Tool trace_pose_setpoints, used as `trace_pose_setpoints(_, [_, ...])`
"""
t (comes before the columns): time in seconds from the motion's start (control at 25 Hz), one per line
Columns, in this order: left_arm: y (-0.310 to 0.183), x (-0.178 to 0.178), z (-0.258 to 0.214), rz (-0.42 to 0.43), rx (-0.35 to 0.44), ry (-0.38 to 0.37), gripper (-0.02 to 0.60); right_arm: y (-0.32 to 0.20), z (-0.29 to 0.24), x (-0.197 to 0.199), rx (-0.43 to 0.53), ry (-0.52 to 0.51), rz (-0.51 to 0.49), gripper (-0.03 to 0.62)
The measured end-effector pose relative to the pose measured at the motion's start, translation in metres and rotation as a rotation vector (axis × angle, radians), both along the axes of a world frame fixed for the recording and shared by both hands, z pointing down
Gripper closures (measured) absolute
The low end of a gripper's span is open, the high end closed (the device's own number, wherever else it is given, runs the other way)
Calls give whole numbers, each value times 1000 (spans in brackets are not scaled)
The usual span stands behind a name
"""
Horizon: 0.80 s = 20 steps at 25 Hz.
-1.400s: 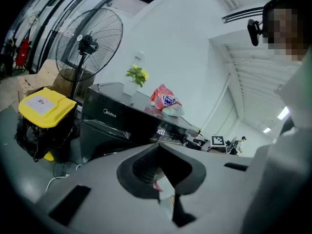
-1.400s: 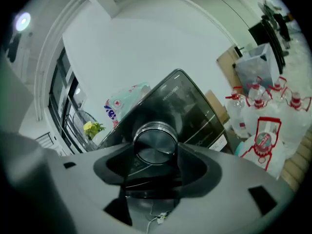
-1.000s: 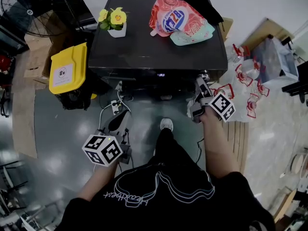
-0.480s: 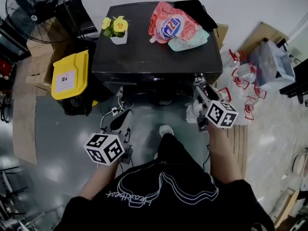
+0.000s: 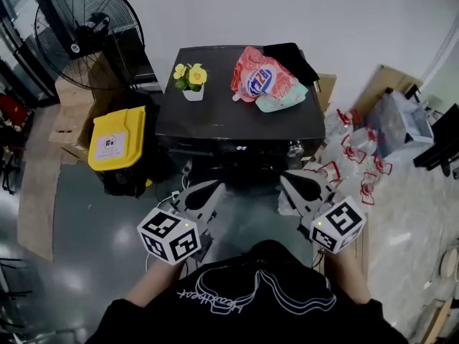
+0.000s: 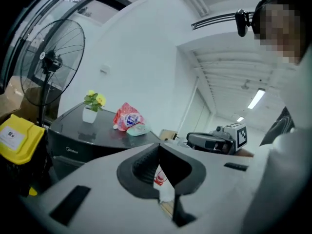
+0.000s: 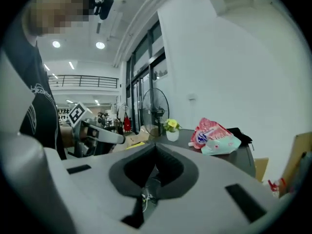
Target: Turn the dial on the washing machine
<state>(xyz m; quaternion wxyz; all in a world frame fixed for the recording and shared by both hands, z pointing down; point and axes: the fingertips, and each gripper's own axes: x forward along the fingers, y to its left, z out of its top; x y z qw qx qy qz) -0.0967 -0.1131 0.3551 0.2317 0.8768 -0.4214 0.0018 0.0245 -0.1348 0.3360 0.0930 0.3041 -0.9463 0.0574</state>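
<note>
R tongs (image 5: 290,183) are off the washing machine (image 5: 237,113) now. A sec ago they sat at the dial (image 5: 294,149) on the front panel's right end w/ jaws apart. Now they hang in the air in front of the person, well short of the panel. Their jaws have just been closing and now meet at the tips, nothing btwn them.

L tongs (image 5: 209,190) are also closed and empty. They sit higher and nearer the machine's front than before, roughly level w/ the R pair, both aimed toward the machine.

The dial is untouched, a small silver knob at the panel's right end, clear of both pairs.

Head view has pulled back vs earlier: the machine looks smaller and farther off, the fan (image 5: 82,31) at upper left shows whole, and the shoe seen on the floor before is gone from view.

No change on the machine top: flower pot (image 5: 192,92) at left, red detergent pouch (image 5: 262,77) at right. Yellow-lid bin (image 5: 118,138) is beside the machine's left side.
</note>
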Motion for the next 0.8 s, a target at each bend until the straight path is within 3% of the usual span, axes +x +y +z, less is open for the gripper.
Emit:
trace_pose_setpoints(0.2, [20, 20, -53, 75, 79, 60, 577, 29, -26, -10, -2, -68, -81, 591])
trace_pose_setpoints(0.36, [33, 35, -74, 96, 106, 56, 577, 40, -37, -5, -17, -105, -81, 591])
trace_pose_setpoints(0.56, [41, 50, -76, 84, 94, 58, 577, 50, -53, 12, -36, -161, -81, 591])
trace_pose_setpoints(0.8, [51, 55, -77, 49, 80, 66, 577, 66, -56, 21, -41, -155, -85, 591])
